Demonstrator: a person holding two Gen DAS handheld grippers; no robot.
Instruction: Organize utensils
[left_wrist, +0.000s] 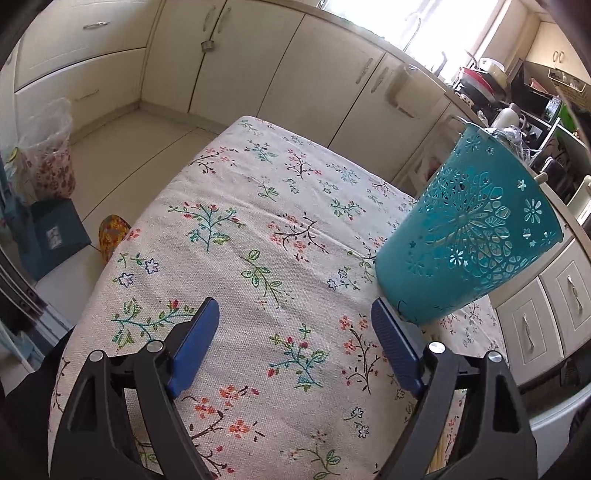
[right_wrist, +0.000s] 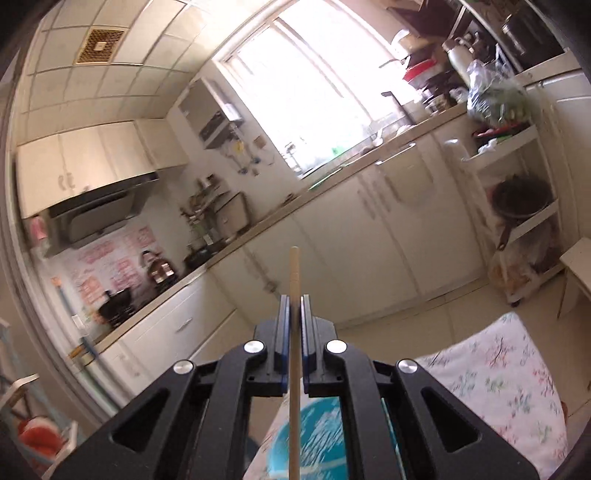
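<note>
Clamping a thin wooden chopstick (right_wrist: 294, 280) near its upper end, the right gripper (right_wrist: 294, 306) has both blue pads pressed flat on the stick at lower centre of the right wrist view. The stick runs straight up and down the frame, and its lower length passes in front of the teal holder (right_wrist: 325, 435), seen blurred at the bottom of that view. Judgement: holding the stick lengthwise, with the holder below it, suits a drop into the holder's mouth. Whether the tip is already over the opening cannot be told, because the holder is blurred and largely hidden by the gripper body.

The left gripper (left_wrist: 295, 332) stands with its jaws wide apart and nothing between them, low in the left wrist view. Its right pad sits just beside the holder's base at right of frame; contact cannot be confirmed. Judgement: this placement would allow the holder to be steadied.

The holder (left_wrist: 469, 236) is a perforated teal cup with flower cut-outs, appearing tilted in the fisheye. At least 1 wooden end shows at its rim.

The surface is a table with a floral cloth (left_wrist: 236, 206), pale with green, pink and blue sprigs. The room is a kitchen: cream cabinets (left_wrist: 280, 74), a bright window (right_wrist: 314, 85), a range hood at left and open shelves at right.
</note>
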